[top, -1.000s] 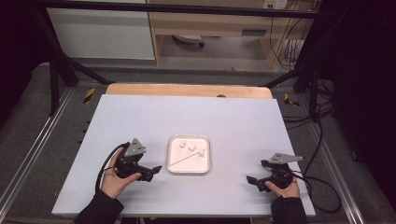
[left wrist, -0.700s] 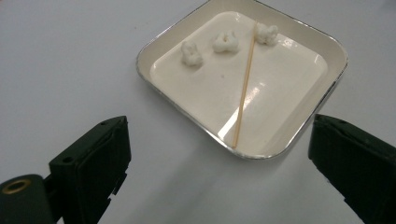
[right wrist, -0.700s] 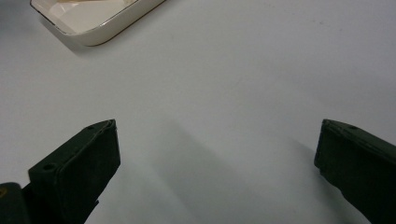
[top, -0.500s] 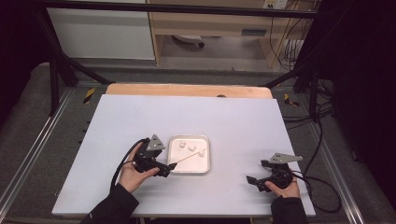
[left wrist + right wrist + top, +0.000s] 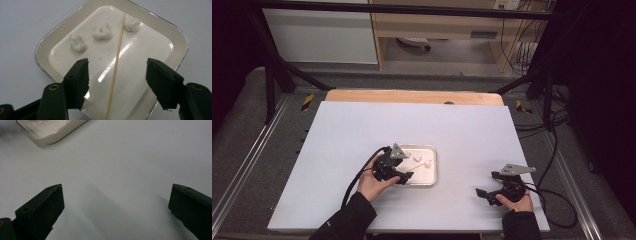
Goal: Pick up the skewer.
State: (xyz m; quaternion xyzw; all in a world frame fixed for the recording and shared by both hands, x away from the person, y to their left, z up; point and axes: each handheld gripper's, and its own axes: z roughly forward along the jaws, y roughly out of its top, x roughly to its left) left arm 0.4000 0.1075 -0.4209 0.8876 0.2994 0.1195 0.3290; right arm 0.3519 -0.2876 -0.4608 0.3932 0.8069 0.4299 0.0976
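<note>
I have the left hand-held gripper point(image 5: 117, 75) over the near end of the tray point(image 5: 45, 42) on the table point(image 5: 362, 130). Its jaws have just been closing and straddle the wooden skewer point(image 5: 116, 62) without touching it; it lies flat in the tray, three white marshmallows point(image 5: 101, 31) beyond. The right hand-held gripper point(image 5: 116, 205) rests unclenched, well apart.

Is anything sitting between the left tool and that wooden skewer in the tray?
Nothing visible. The skewer lies bare on the tray, between the jaws of the left tool, which have just been closing without touching it. The three white pieces sit farther off.
</note>
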